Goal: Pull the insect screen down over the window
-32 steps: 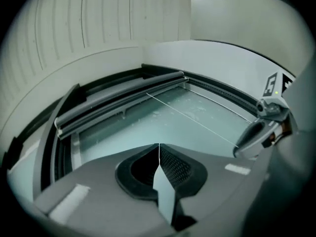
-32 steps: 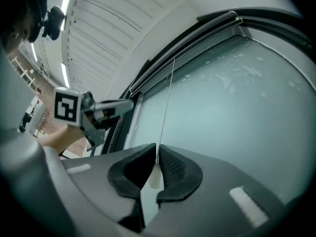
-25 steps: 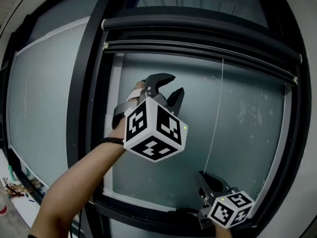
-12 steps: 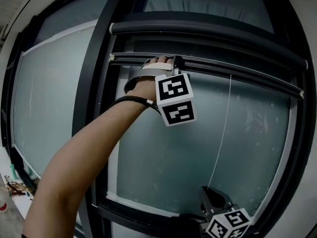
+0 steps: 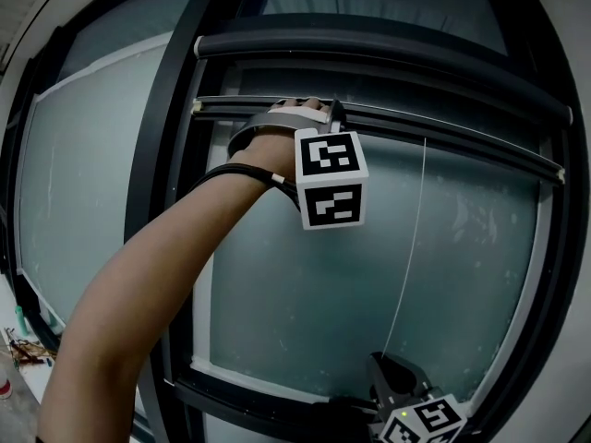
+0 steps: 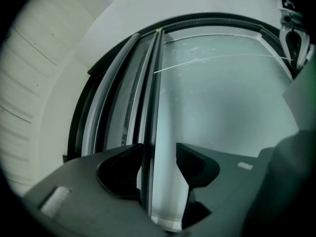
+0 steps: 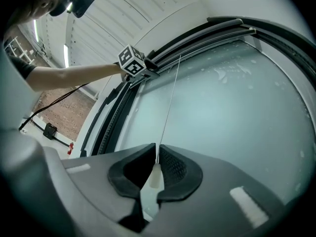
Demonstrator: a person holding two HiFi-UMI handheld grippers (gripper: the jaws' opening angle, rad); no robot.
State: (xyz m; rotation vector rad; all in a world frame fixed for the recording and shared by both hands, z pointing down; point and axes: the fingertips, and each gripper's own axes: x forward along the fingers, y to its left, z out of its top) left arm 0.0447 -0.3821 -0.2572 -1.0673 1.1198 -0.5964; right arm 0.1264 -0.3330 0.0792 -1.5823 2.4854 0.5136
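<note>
The insect screen's dark pull bar point(image 5: 443, 137) hangs just under the roller housing point(image 5: 388, 49) at the window's top. My left gripper point(image 5: 319, 111) is raised to it. In the left gripper view the pull bar point(image 6: 150, 107) runs between the jaws of the left gripper point(image 6: 160, 149). They are closing, with a gap still showing on the right side. A thin white cord point(image 5: 411, 238) drops from the bar to my right gripper point(image 5: 399, 381) near the sill. The right gripper point(image 7: 157, 154) is shut on the cord's white toggle point(image 7: 154, 179).
Frosted glass point(image 5: 314, 284) fills the opening behind the cord. A thick black mullion point(image 5: 162, 201) stands left of my raised arm, and the black sill point(image 5: 259, 400) runs along the bottom. Small clutter lies on the floor at far left point(image 5: 18, 344).
My left gripper rose from mid-window up to the pull bar, and its jaws opened around it. The right gripper stayed low on the cord.
</note>
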